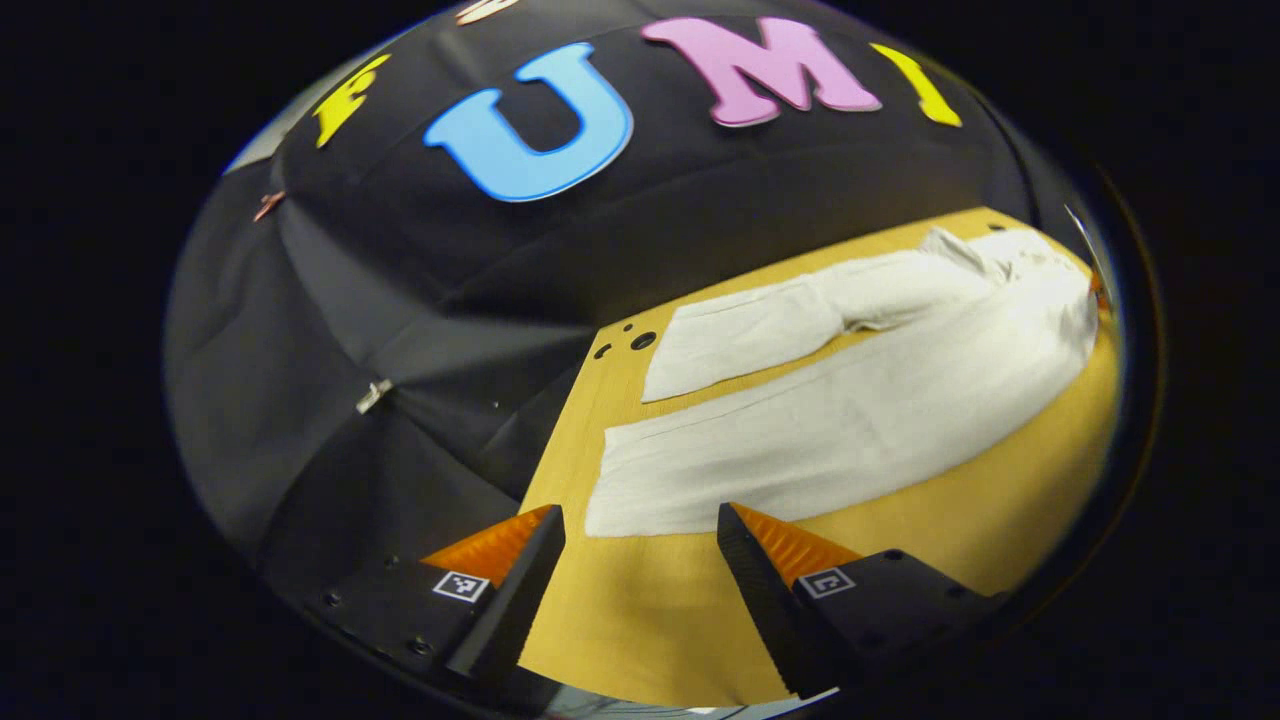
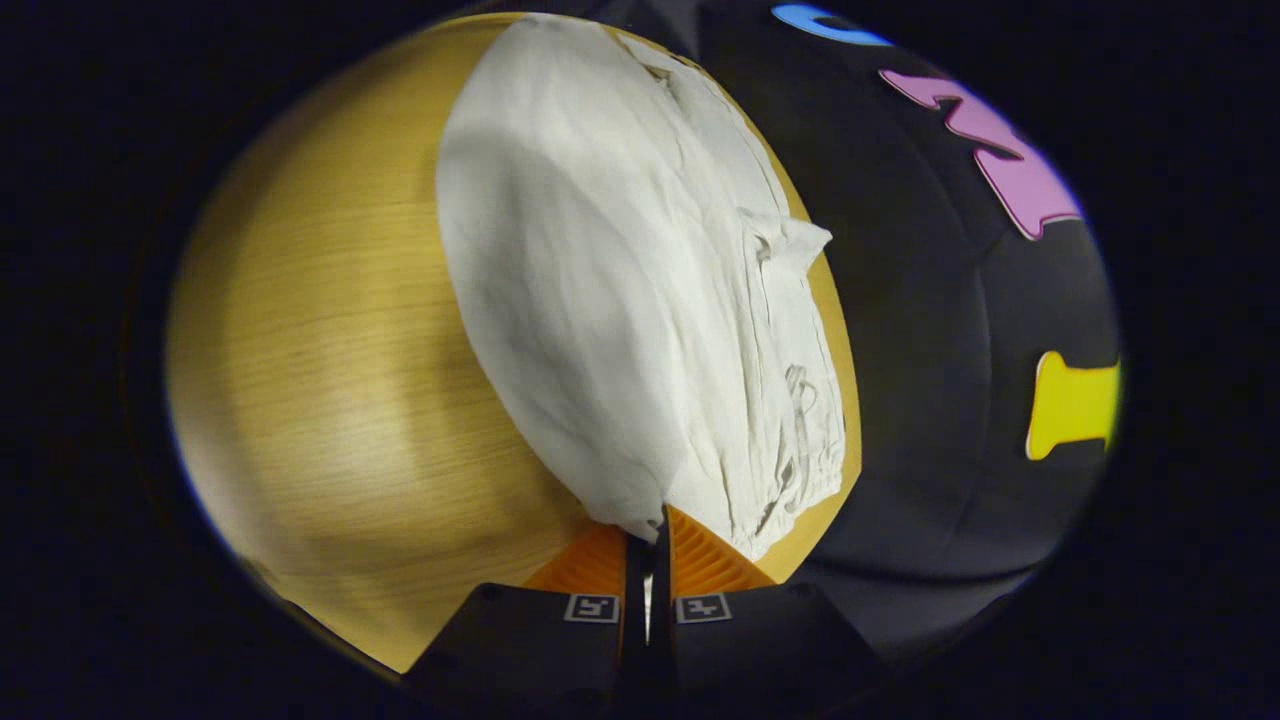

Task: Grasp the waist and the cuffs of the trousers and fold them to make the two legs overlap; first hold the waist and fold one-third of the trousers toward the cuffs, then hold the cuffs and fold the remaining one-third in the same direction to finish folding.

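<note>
In the left gripper view the left claw [image 1: 640,525] sits at the bottom of the frame with its two fingers spread wide, nothing between them, bare table [image 1: 650,620] showing through the gap. Just beyond the fingertips, in the lower middle of the frame, lies the cuff end of the nearer leg of the white trousers [image 1: 850,400]. The trousers stretch from there up toward the upper right of the frame, lying flat on the yellow wood-grain table. The two legs are apart: the farther leg lies above the nearer one in the frame, with a strip of table showing between them, and they join near the right edge, where the fabric is rumpled. Three small dark holes [image 1: 630,343] mark the table surface near its left edge, just left of the farther cuff.

In the right gripper view the right claw [image 2: 648,540] is at the bottom centre, its fingers pressed together on a corner of the trousers [image 2: 620,300], which rise from the pinch up through the middle of the frame. The cloth looks lifted and bulging near the claw. On the right side of the garment the gathered waist with a drawstring [image 2: 795,400] is wrinkled and lies close to the table's right edge. Bare table [image 2: 330,350] spreads across the left half of the frame
</note>
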